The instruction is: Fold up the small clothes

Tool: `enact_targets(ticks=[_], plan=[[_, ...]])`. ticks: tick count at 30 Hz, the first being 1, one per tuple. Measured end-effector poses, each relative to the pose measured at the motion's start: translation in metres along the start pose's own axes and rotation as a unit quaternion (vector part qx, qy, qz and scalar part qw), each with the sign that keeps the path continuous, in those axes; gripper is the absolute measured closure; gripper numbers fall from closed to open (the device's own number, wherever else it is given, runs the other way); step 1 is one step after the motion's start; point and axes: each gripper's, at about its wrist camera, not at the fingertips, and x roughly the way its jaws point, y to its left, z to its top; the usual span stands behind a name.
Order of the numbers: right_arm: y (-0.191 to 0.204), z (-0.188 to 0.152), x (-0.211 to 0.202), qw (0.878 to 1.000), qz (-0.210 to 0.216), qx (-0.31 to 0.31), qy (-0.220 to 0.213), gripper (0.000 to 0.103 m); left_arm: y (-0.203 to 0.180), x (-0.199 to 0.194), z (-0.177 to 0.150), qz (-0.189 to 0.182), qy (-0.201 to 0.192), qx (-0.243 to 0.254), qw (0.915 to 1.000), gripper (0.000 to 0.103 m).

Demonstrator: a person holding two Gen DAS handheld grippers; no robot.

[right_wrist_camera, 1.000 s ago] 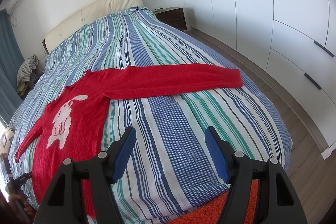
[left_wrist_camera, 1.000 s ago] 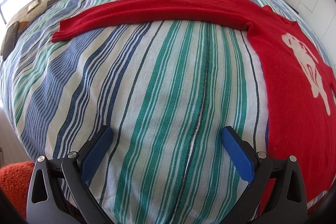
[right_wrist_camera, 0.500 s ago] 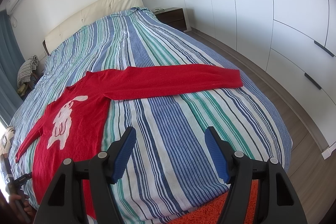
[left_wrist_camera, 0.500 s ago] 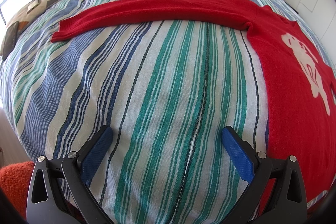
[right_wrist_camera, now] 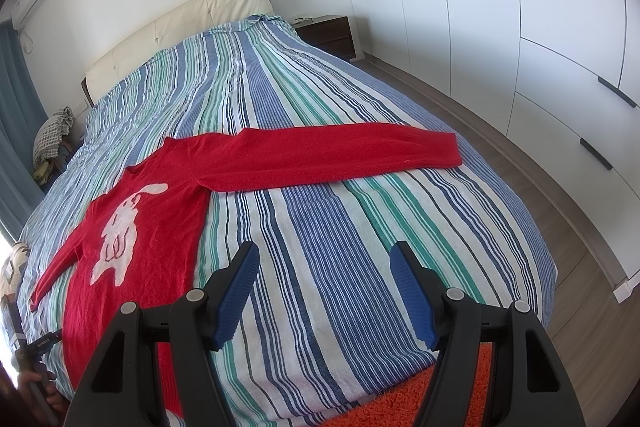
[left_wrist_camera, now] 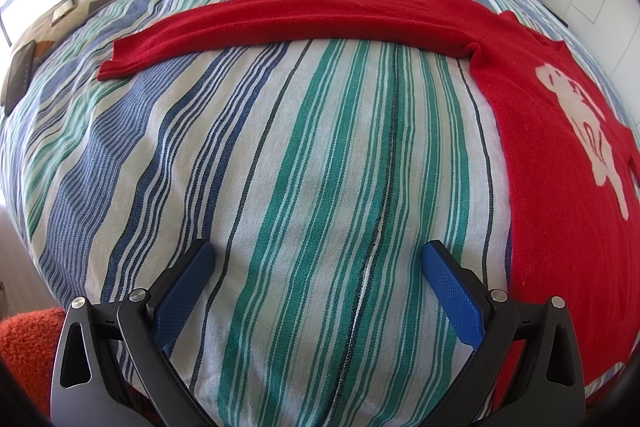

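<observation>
A small red sweater (right_wrist_camera: 160,227) with a white rabbit on its front lies flat on the striped bed (right_wrist_camera: 360,227), both sleeves spread out. In the left wrist view its body (left_wrist_camera: 560,187) is at the right and one sleeve (left_wrist_camera: 280,23) runs left across the bed. In the right wrist view the other sleeve (right_wrist_camera: 340,155) runs right. My left gripper (left_wrist_camera: 318,255) is open and empty above bare bedcover, below the sleeve. My right gripper (right_wrist_camera: 324,259) is open and empty above bare bedcover, right of the sweater's body.
An orange rug (right_wrist_camera: 400,407) lies at the bed's foot. White wardrobes (right_wrist_camera: 520,27) stand along the right, with a dark nightstand (right_wrist_camera: 328,31) by the headboard. A patterned pillow (left_wrist_camera: 60,19) and a heap of clothes (right_wrist_camera: 52,135) lie at the bed's left side.
</observation>
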Motion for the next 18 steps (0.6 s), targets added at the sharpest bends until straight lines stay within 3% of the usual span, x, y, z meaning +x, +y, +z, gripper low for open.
enact_targets(ticks=[18], plan=[[-0.002, 0.001, 0.000, 1.000, 0.004, 0.005, 0.004, 0.035, 0.004, -0.011, 0.003, -0.009, -0.002, -0.008, 0.9999, 0.001]])
